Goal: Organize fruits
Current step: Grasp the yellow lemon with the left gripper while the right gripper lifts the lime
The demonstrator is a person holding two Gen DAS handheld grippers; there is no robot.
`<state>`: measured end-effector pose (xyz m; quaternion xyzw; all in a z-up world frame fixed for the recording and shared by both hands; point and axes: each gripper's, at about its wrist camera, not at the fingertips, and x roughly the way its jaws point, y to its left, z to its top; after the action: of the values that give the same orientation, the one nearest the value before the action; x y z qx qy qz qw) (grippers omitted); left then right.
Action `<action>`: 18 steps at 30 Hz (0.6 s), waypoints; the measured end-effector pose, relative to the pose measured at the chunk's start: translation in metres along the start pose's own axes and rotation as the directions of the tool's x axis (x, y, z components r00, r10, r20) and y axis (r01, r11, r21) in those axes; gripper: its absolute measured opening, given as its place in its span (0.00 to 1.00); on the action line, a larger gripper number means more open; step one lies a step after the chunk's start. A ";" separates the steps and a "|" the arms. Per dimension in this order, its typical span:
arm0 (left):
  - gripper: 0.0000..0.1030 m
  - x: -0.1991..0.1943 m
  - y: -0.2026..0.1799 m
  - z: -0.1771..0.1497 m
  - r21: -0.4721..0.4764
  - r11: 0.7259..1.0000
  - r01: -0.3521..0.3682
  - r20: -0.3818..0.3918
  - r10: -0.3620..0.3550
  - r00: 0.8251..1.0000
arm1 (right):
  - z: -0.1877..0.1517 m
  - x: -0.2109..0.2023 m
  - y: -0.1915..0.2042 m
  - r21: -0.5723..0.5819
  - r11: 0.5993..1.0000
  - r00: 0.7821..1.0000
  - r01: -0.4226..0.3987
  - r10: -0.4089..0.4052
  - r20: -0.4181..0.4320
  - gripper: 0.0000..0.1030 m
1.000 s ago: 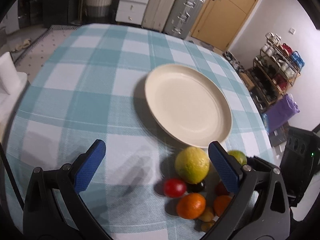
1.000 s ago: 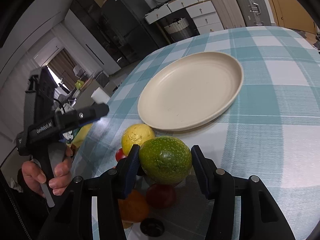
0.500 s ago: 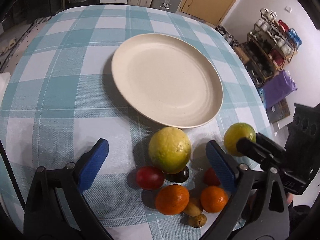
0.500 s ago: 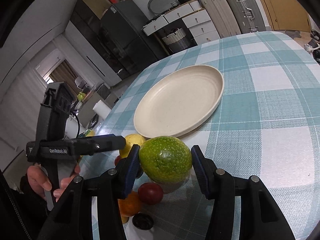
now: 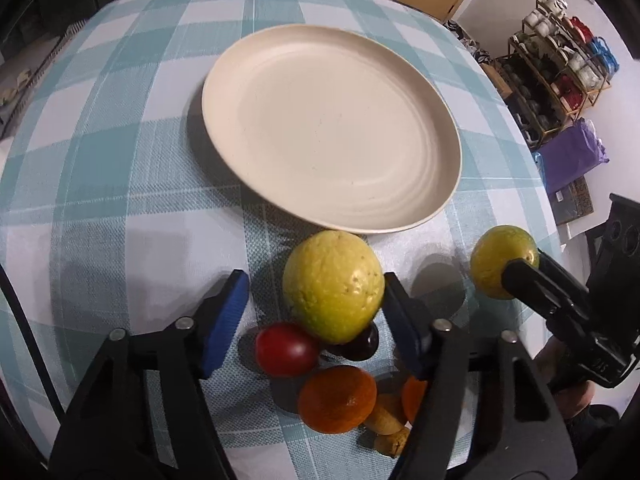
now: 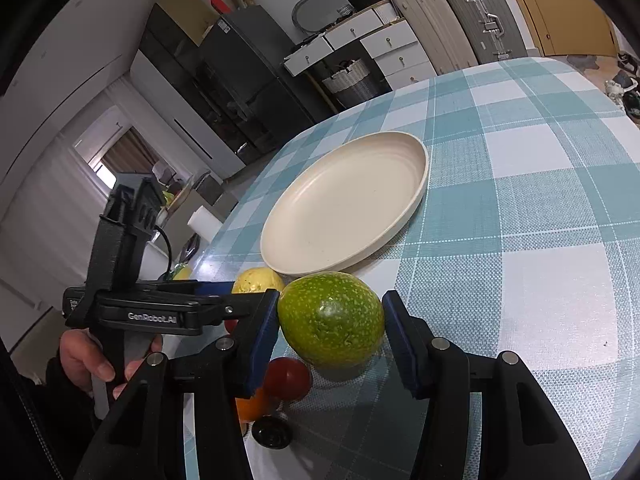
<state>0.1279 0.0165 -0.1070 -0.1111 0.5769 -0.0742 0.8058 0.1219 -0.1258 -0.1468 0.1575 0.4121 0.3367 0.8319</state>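
Observation:
My left gripper points down over a pile of fruit, its jaws closing around a large yellow-green fruit. The right pad is at the fruit's skin, while the left pad stands apart from it. A red fruit, a dark one, an orange and small brown fruits lie just behind. My right gripper is shut on a speckled green fruit, held above the cloth near the pile. The cream plate lies beyond with nothing on it.
A teal and white checked cloth covers the round table. A person's hand grips the left tool's handle. Suitcases and drawers stand past the far edge, and a shelf rack off the right side.
The left gripper came forward and down over the pile, and its jaws narrowed around the yellow-green fruit. The right gripper drew back a little from the plate, still holding the green fruit.

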 end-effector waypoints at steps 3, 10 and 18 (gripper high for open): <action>0.50 0.001 -0.002 0.000 0.006 1.000 0.023 -0.004 -0.023 1.000 | -0.001 0.000 -0.001 0.000 1.000 1.000 -0.007 0.007 0.000 0.51; 0.44 -0.001 -0.010 -0.003 0.040 0.999 0.015 0.014 -0.015 1.000 | 0.000 0.001 -0.001 -0.002 1.000 1.000 -0.011 0.011 0.002 0.51; 0.44 -0.018 -0.008 -0.007 0.040 0.999 0.035 0.057 -0.037 0.998 | 0.000 0.003 0.001 -0.011 1.000 1.000 0.009 -0.009 -0.002 0.51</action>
<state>0.1157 0.0125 -0.0900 -0.1080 0.5498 -0.0966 0.8226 0.1225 -0.1229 -0.1478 0.1507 0.4119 0.3351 0.8339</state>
